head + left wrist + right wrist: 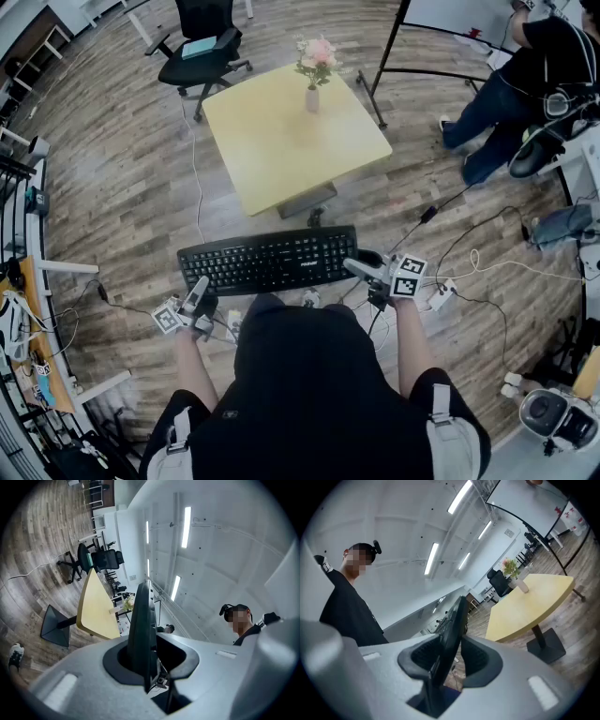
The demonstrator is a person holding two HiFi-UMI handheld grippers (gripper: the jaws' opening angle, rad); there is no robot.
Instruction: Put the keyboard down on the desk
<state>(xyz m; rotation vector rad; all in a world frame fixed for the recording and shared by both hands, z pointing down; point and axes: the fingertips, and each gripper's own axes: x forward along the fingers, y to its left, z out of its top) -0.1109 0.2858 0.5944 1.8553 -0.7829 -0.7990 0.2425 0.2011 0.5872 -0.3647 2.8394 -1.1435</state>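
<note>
The keyboard [267,260] is up in the air, level and keys-up, carried between both hands just in front of the person's body. The left tool [199,292] is clamped on its left end, jaws drawn narrow on the thin edge, and in the left gripper view the board runs edge-on straight out from between the pads. The right tool [360,266] grips the right end the same way, closed on the board a little wider. Nothing is set down yet: this reads as the carry, with the keyboard over the wooden floor [112,187] and short of the yellow table [272,150] ahead. The table's near part is bare, while a vase [312,98] of flowers [317,54] stands toward its far side. The next move looks like a forward reach with both ends kept level, then a lowering onto that bare near stretch, well apart from the vase. Only once the board rests flat should both tools let go.
</note>
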